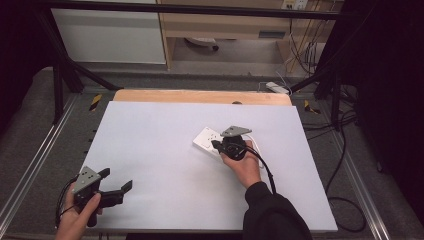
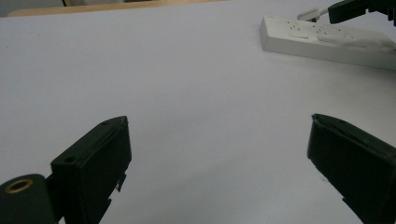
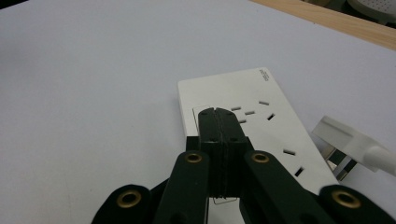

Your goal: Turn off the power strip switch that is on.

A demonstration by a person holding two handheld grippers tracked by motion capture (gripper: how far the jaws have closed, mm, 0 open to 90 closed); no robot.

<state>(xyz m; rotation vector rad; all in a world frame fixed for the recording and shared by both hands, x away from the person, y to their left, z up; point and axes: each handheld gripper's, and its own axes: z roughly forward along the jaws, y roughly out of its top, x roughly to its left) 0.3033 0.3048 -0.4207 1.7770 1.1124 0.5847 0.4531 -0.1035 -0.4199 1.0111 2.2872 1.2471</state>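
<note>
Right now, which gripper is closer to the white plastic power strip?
Right. The right gripper is over the white plastic power strip, jaws shut; the left gripper sits far off by the table's near-left corner.

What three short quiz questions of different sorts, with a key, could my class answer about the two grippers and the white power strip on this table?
1. True or false: the left gripper has its jaws spread wide over bare white table.
2. Multiple choice: the right gripper sits over which thing? A) the flat white plastic power strip B) the wooden table edge C) the floor
3. Fill in: beside the strip lies a white ____ with metal prongs, not inserted.

Key: 1 true; 2 A; 3 plug
</note>
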